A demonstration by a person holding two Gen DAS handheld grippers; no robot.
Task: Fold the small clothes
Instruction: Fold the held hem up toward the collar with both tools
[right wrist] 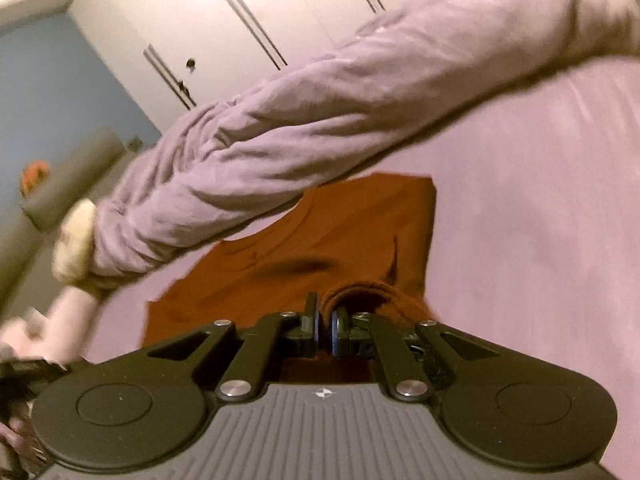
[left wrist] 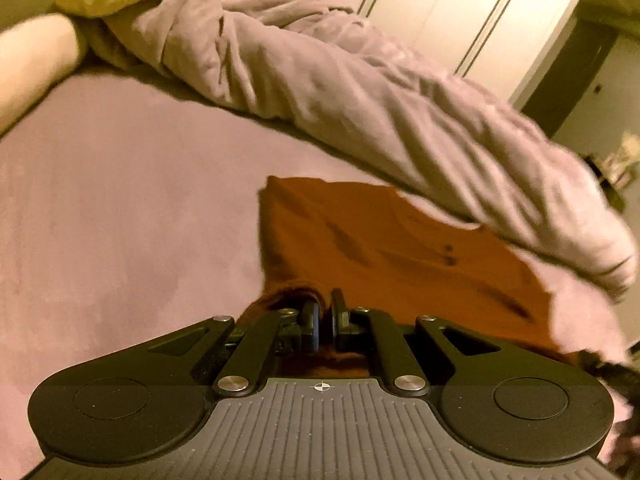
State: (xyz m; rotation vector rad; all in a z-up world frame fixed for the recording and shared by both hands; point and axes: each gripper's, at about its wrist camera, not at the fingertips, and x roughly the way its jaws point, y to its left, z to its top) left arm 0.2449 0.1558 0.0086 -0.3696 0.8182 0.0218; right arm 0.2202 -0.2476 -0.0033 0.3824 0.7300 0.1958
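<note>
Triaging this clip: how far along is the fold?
Done: the shirt lies on the sheet, its far part flat.
In hand: both grippers, left and right, have jaws shut on its bunched near edge.
Left: no fold is visible yet; the near edge still has to go over.

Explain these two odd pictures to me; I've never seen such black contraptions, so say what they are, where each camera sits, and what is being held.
Each picture comes from a camera mounted on hand-held tongs, looking forward along the two fingers; a person carries one in each hand. The left tongs and the right tongs are both shut, each pinching the near edge of one rust-orange garment that lies on a mauve bedsheet. Behind it lies a bunched lilac duvet, with white wardrobe doors beyond. The blur suggests motion.
</note>
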